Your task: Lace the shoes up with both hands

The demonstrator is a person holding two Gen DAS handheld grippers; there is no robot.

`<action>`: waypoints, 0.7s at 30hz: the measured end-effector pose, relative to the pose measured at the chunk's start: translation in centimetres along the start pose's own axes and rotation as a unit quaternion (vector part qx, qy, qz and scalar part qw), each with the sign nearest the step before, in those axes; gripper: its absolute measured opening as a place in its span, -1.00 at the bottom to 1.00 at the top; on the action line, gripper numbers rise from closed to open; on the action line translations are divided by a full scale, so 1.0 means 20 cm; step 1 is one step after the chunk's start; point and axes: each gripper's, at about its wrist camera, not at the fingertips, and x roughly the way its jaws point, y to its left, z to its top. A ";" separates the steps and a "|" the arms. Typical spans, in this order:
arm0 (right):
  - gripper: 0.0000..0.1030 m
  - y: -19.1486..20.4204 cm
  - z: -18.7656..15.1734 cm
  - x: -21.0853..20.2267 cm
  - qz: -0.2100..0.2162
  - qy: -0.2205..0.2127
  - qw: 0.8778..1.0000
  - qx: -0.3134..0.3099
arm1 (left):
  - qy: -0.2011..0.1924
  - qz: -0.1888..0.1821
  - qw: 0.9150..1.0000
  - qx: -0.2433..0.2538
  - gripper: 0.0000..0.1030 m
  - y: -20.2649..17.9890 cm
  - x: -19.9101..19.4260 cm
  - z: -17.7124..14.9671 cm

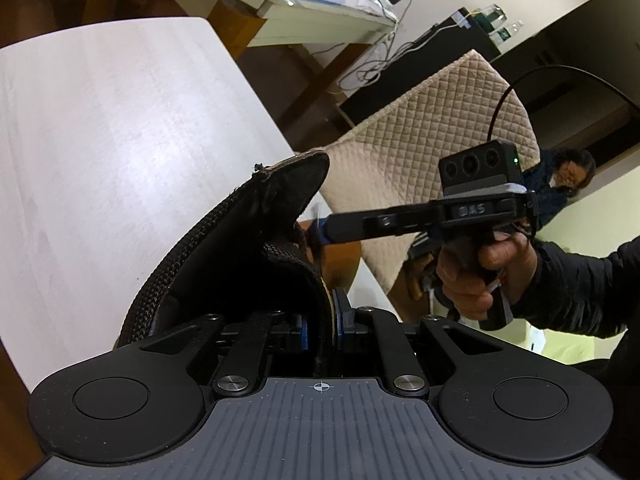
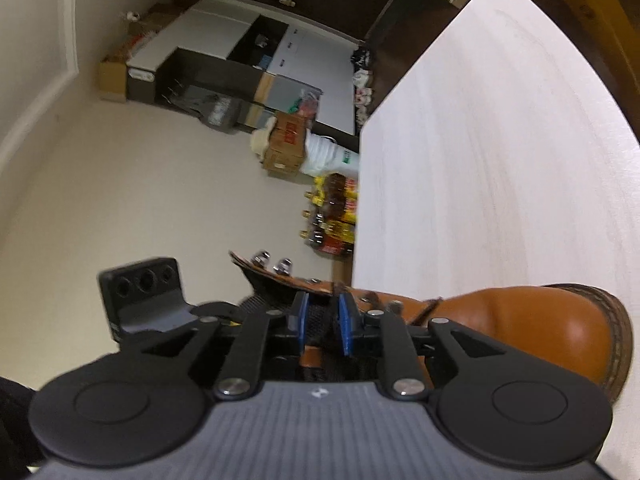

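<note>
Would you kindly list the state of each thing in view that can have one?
Boot: lying on its side on the white table, top hooks unlaced.
Boot collar: clamped by the left gripper.
Left gripper: shut on the collar.
Right gripper: open, pads apart over the boot's black lining.
Lace: too little shows to tell.

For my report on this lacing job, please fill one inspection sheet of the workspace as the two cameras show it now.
Surface: white table, bare where visible.
Job's things: tan boot on the table; metal lace hooks on its upper; no lace clearly seen.
Clutter: nothing seen on the table.
Grippers: left gripper shut on the boot's black collar; right gripper open over the boot's opening.
Cables: black cable from the right gripper; white cables below a desk.
Surroundings: quilted cover, boxes, bottles, seated person.
</note>
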 end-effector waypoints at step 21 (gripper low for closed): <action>-0.94 -0.01 -0.05 0.03 -0.002 -0.019 0.996 0.083 | -0.007 0.026 1.000 0.009 -0.73 -0.03 0.01 0.03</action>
